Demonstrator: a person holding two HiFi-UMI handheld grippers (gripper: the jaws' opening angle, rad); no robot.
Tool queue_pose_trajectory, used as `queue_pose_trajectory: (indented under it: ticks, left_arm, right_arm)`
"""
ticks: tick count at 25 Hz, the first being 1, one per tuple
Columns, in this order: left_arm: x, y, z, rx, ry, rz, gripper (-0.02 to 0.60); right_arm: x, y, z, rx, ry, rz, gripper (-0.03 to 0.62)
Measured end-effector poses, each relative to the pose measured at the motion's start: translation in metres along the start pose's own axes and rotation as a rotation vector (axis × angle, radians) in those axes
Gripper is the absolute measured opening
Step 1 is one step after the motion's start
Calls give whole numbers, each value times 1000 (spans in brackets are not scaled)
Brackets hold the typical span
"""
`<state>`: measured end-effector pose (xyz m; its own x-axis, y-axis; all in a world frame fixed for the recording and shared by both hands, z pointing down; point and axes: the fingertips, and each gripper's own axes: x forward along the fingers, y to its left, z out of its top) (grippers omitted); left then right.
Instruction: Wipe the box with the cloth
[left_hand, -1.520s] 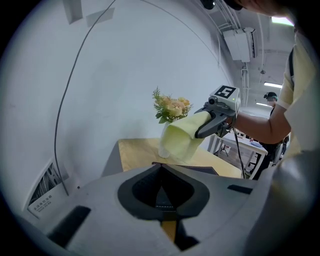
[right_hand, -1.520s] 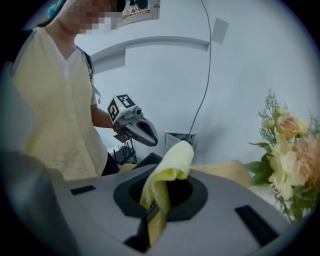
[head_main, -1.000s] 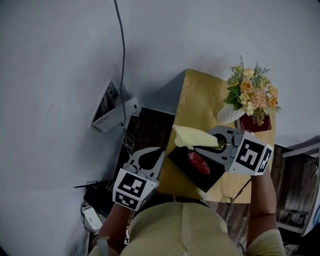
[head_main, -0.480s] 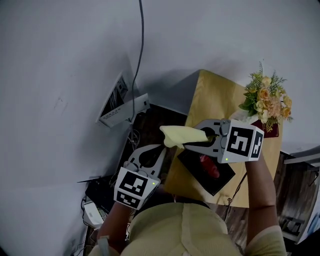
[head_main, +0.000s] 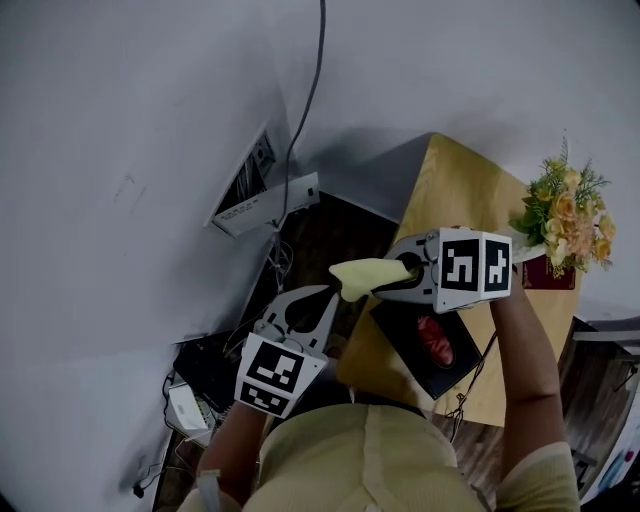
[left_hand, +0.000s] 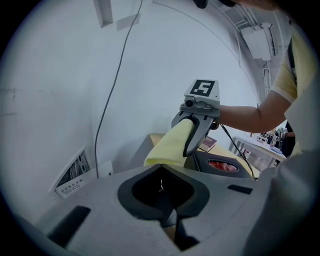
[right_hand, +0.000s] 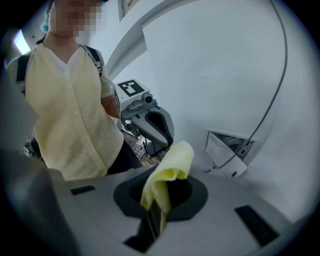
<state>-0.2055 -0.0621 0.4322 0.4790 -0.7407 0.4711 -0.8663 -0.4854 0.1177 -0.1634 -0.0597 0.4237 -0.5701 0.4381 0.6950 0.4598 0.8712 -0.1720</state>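
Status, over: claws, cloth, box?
Right claw shut on yellow cloth, off the black box. Left claw shut, empty. Box lies on table; flowers apart from it.

Dim light, soft shadows, fisheye-warped, vignetted edges

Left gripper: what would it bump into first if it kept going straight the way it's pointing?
Probably the yellow cloth held in the right gripper, right ahead of the left gripper; depth is hard to judge.

2 claws (head_main: 326, 296) (head_main: 392, 280), 1 cloth (head_main: 362, 276), 1 box (head_main: 404, 326), 1 bouquet (head_main: 566, 214)
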Motion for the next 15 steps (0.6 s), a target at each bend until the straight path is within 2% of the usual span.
queue_pose_trajectory:
  ticks: [7, 15]
  left_arm:
    - [8, 0, -9, -9, 21, 16, 21]
    - [17, -6, -17, -16, 42, 13, 21]
  right_arm:
    - [20, 5, -20, 22, 48, 161, 35]
    - [27, 17, -37, 37, 111, 290, 35]
